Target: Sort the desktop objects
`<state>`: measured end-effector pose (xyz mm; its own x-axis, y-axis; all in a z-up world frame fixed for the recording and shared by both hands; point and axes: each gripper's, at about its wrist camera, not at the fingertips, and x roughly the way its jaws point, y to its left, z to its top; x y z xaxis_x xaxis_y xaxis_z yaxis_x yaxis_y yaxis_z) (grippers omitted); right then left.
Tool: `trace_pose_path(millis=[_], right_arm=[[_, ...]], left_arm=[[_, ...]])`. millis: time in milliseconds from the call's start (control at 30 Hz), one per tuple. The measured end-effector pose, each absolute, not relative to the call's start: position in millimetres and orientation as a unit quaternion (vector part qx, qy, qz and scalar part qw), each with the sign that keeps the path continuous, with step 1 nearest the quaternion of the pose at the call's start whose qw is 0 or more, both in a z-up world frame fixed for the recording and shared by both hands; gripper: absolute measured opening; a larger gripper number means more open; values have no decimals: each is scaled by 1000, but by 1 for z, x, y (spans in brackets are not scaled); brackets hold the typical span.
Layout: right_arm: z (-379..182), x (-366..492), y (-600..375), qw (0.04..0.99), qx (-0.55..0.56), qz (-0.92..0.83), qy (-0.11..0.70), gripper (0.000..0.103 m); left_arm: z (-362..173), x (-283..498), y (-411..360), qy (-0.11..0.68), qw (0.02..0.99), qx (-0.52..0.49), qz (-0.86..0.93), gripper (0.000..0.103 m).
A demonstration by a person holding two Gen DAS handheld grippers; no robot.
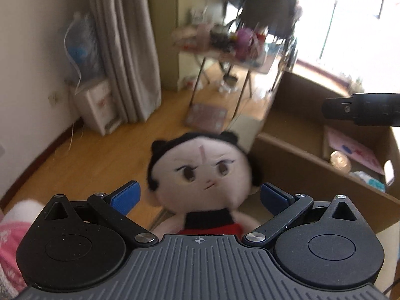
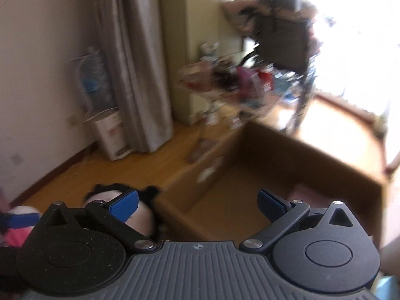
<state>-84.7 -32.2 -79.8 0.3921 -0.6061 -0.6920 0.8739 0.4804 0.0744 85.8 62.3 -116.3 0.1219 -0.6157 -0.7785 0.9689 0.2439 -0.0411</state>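
progress: box (image 1: pixel 287 155) already holds a card and small items, doll (image 1: pixel 200 172) not yet in | doll: plush, black hair, pale face, red top, just left of box | left gripper (image 1: pixel 200 195) jaws clenched on doll | right gripper (image 2: pixel 197 200) jaws released, over box

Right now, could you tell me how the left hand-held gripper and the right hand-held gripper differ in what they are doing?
The left hand-held gripper has the plush doll between its blue pads, which flank the doll's head at cheek height; the right hand-held gripper has nothing between its pads. The left one faces the doll over the wooden floor; the right one looks into the cardboard box. Both stand wide and have blue pads.
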Motion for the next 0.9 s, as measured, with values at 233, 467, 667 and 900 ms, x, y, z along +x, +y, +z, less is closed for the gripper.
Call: trace_pose_path(millis=[233, 467, 667, 900], right_arm=[[-106, -60, -56, 784, 353, -405, 310, 103], [-143, -51, -78, 714, 484, -377, 339, 103], [-175, -44, -80, 660, 551, -362, 360, 103], [-200, -29, -81, 638, 583, -354, 357, 103]], left_arm=[[-133, 133, 53, 416, 688, 256, -536, 103], [-176, 171, 29, 495, 650, 282, -502, 103], [-192, 175, 24, 535, 623, 283, -496, 103], [-193, 176, 20, 552, 608, 285, -495, 103]])
